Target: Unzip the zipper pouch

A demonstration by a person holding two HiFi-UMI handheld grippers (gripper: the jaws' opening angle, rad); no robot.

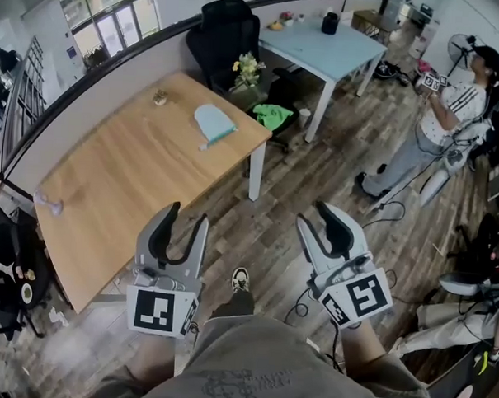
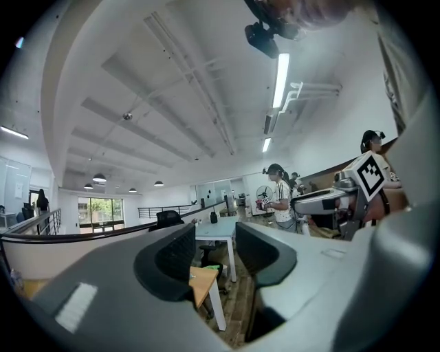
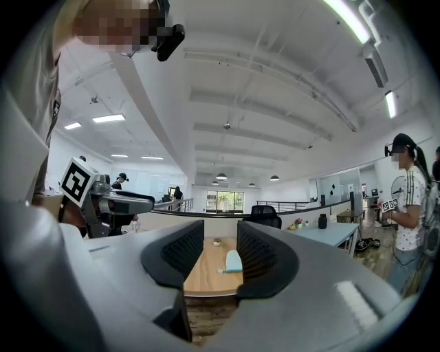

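The light blue zipper pouch [image 1: 214, 122] lies flat on the wooden table [image 1: 126, 189], near its far right corner. Both grippers hang in the air in front of the table, well short of the pouch. My left gripper [image 1: 187, 218] is open with nothing between its jaws; in the left gripper view [image 2: 215, 251] only the table's corner [image 2: 203, 282] shows through the gap. My right gripper [image 1: 313, 217] is open and empty too. In the right gripper view [image 3: 220, 251] the pouch [image 3: 234, 262] shows far off between the jaws.
A black office chair [image 1: 228, 28] and a light blue table [image 1: 322, 49] stand beyond the wooden table. A green cloth [image 1: 274, 115] and flowers [image 1: 248, 69] sit by its far corner. A person [image 1: 451, 112] stands at the right. Cables lie on the wooden floor.
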